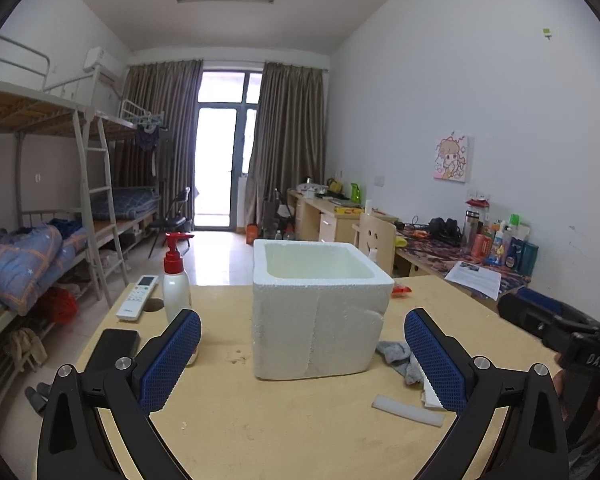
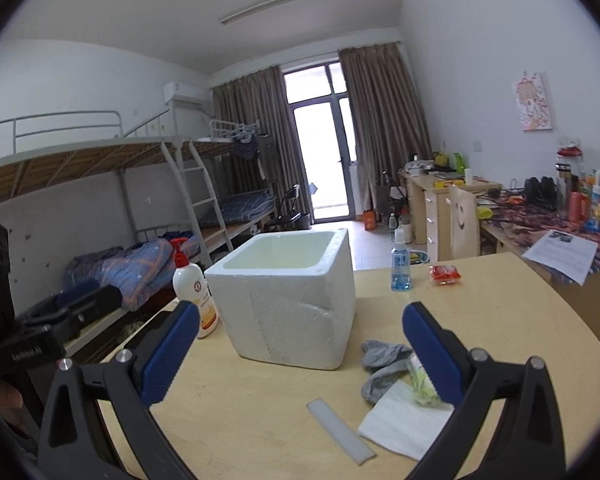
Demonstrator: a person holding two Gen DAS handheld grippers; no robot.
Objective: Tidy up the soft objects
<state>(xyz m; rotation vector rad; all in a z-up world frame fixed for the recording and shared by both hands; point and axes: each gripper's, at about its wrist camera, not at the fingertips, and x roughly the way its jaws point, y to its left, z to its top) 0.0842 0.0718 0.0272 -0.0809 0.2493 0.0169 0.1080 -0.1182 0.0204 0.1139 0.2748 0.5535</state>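
Both claws hover low over the table (image 2: 500,320) with nothing between them: the left gripper (image 1: 302,356) and right gripper (image 2: 300,354) each have their pads spread wide, likely readied for a first pick. Nearest lie the soft things, bunched by the right gripper: a strip (image 2: 340,432), a tissue (image 2: 400,424), a green wad (image 2: 422,384) and a grey sock (image 2: 384,364). Just beyond stands the foam box (image 2: 288,308), open-topped, probably the bin meant for them. A pump bottle (image 2: 192,288) flanks it.
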